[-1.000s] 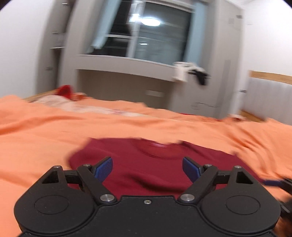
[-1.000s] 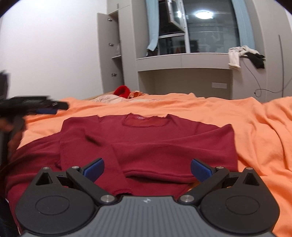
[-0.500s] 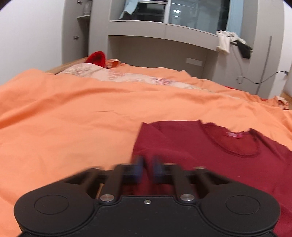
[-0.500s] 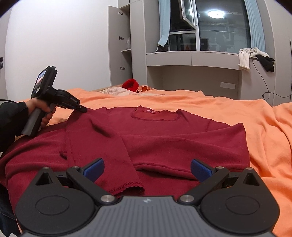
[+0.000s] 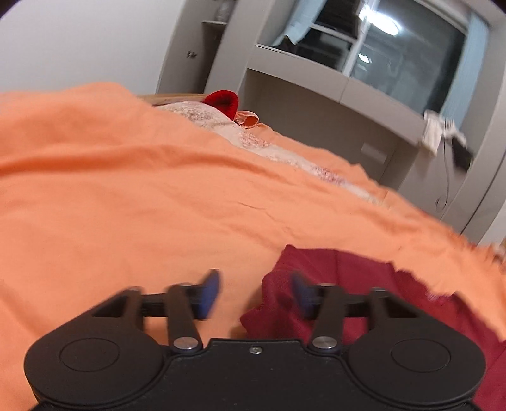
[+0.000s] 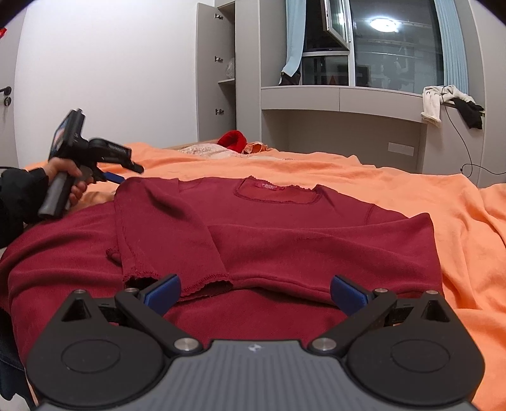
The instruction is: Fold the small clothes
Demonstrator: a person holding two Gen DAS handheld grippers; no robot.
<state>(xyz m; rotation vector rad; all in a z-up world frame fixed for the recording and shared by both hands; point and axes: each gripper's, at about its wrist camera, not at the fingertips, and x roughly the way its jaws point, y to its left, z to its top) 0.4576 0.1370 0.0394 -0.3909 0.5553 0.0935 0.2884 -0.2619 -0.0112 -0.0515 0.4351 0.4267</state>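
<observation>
Light: your ceiling lamp (image 6: 384, 23) glares in the window glass.
Blur: your left view smears.
Edges: dark, bowed fisheye corners.

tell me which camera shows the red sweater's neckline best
The right wrist view: the dark red sweater lies whole there, its neckline sharp and facing the camera. The left wrist view catches only a blurred edge of the sweater.
</observation>
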